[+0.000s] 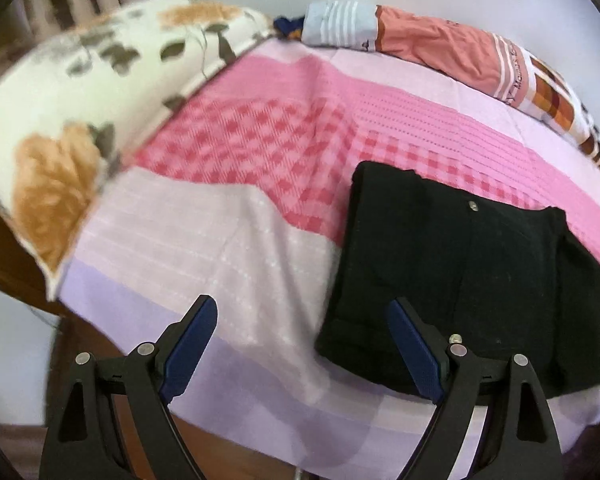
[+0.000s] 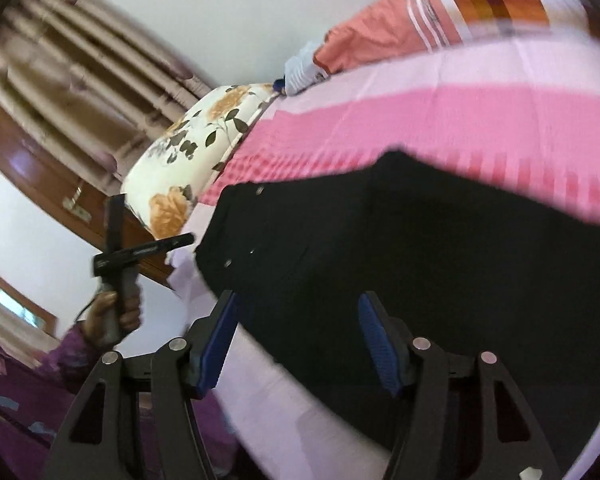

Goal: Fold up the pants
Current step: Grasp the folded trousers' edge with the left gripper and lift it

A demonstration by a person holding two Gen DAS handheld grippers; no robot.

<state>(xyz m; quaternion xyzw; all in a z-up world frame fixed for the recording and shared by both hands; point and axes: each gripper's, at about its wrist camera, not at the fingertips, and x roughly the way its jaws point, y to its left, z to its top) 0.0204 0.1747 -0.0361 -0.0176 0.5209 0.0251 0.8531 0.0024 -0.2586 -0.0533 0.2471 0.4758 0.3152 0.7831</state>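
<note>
Your left wrist view: looks steeply down over the bed (image 1: 228, 240) | your right wrist view: tilted, close above it | shared: black pants (image 1: 460, 272), floral pillow (image 1: 60, 112).

— The pants (image 1: 460, 264)?
— Matt black cloth, slightly fuzzy; one small shiny metal stud.
— And the bedsheet (image 1: 236, 240)?
— Smooth woven cloth; the floral pillow (image 1: 80, 92) likewise; the bed frame (image 2: 32, 168) is glossy varnished wood.
</note>
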